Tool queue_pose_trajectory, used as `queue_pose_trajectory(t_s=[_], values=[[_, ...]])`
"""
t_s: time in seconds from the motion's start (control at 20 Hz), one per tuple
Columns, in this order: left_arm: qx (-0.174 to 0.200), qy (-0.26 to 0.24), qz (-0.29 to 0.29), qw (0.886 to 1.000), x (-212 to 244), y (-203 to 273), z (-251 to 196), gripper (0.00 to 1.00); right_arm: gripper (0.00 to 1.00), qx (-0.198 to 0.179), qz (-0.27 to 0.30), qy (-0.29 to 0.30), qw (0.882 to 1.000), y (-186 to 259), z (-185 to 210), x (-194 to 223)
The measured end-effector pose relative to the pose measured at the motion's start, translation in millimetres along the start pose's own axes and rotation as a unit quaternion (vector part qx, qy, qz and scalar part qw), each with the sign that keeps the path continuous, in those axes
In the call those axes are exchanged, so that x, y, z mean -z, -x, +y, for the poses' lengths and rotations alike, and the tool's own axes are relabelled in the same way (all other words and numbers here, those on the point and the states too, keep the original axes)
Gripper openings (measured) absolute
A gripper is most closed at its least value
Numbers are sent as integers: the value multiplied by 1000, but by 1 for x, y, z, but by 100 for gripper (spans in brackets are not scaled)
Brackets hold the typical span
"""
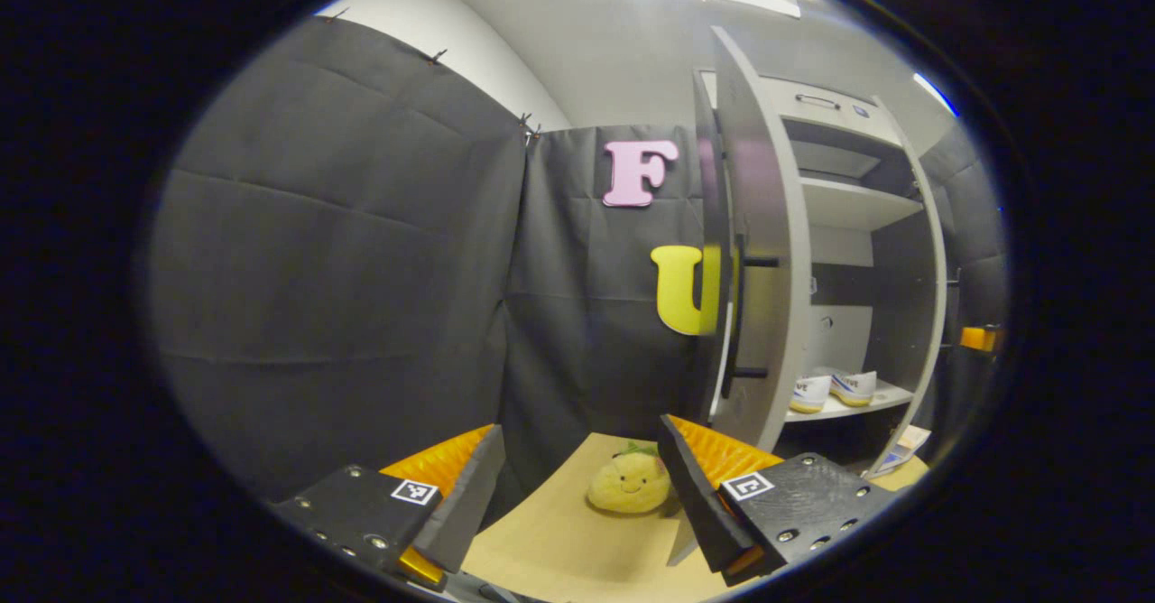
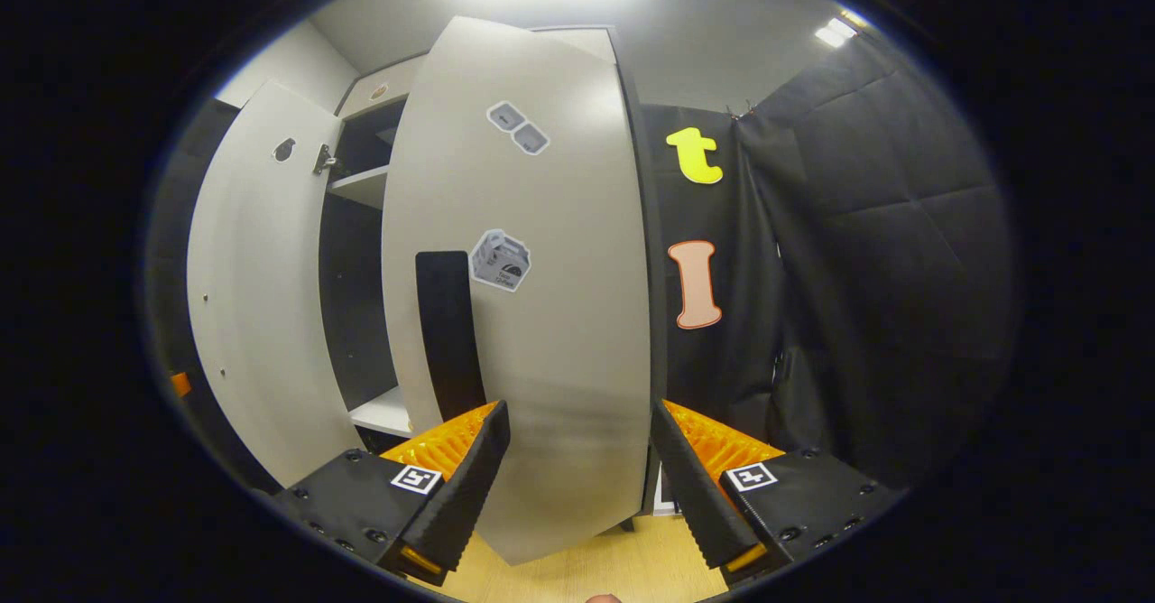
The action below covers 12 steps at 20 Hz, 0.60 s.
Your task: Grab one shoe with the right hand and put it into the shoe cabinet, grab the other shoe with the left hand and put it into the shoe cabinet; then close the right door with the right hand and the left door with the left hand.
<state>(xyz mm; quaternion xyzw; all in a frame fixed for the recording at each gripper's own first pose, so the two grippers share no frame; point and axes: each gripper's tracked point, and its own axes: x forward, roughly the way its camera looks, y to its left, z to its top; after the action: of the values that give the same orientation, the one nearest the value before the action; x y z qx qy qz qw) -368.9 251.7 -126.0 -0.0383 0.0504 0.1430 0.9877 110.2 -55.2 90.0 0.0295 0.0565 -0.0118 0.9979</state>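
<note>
Both shoes [image 1: 835, 390] sit on the cabinet's low shelf [image 1: 889, 397], lower right. Right gripper [image 2: 577, 468], fingers apart, empty, faces right door [image 2: 541, 314], probably to push it; left gripper [image 1: 577, 486] likewise apart, idle.

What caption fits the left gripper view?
Open left claw faces the cabinet door; two shoes already sit inside.

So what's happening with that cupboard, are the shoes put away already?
Yes. Both shoes sit side by side on a low shelf inside the shoe cabinet. A person holds a gripper in each hand, and neither grips anything. The right gripper is right up against the right door, jaws apart, near its dark handle, looking ready to push it closed. The left gripper waits open beside the left door, which stands wide open. A yellow plush toy lies on the floor.
</note>
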Motion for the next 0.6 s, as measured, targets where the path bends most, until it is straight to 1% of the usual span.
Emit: queue_pose_trajectory(t_s=[0.2,0.35,0.5,0.55,0.6], values=[[12,19,1,1000,-17,-43,-6,100,98,34,-9,3,999,21,-29,-2],[22,21,2,1000,-27,-63,-20,100,98,75,-15,19,997,38,-62,-3],[41,19,8,999,-27,-74,-42,98,98,97,-8,13,995,50,-86,3],[48,19,9,999,-27,-74,-50,100,98,103,-4,12,995,53,-94,6],[54,19,10,998,-27,-74,-58,98,98,107,-1,11,994,56,-100,8]])
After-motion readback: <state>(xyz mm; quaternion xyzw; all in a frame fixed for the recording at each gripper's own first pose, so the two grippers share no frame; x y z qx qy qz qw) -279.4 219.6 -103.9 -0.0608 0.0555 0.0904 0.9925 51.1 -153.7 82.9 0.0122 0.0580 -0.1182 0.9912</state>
